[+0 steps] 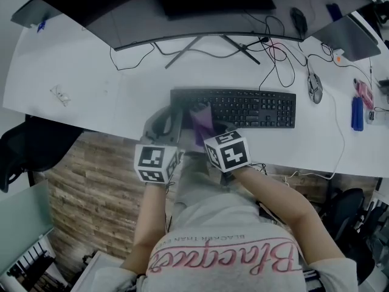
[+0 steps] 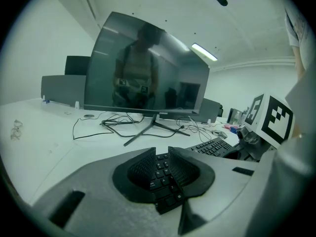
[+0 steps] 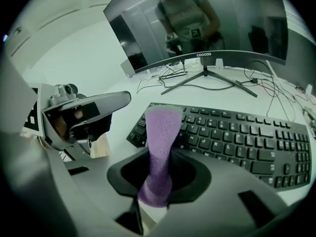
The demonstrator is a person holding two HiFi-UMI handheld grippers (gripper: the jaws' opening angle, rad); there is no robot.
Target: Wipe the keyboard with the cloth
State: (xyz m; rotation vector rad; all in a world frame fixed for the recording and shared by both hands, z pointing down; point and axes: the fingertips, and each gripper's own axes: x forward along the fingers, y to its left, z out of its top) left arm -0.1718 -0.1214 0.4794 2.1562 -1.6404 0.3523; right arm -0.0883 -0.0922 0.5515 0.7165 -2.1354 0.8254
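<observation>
A black keyboard (image 1: 243, 108) lies on the white desk (image 1: 79, 84) in front of the monitor. My right gripper (image 1: 205, 128) is shut on a purple cloth (image 1: 200, 121), and the cloth's free end rests on the keyboard's left end. In the right gripper view the cloth (image 3: 162, 130) runs forward from between the jaws of the right gripper (image 3: 159, 159) onto the keys (image 3: 232, 137). My left gripper (image 1: 165, 123) sits at the keyboard's left edge, close beside the right one. Its jaws stand slightly apart around nothing, and between them the left gripper (image 2: 160, 168) shows keys lying underneath.
A wide curved monitor (image 1: 182, 5) on a splayed stand (image 1: 209, 46) is behind the keyboard, with loose cables (image 1: 273, 53). A mouse (image 1: 314, 88), a pink item (image 1: 364, 93) and a blue item (image 1: 357, 113) lie to the right. A dark chair (image 1: 24, 151) is at the left.
</observation>
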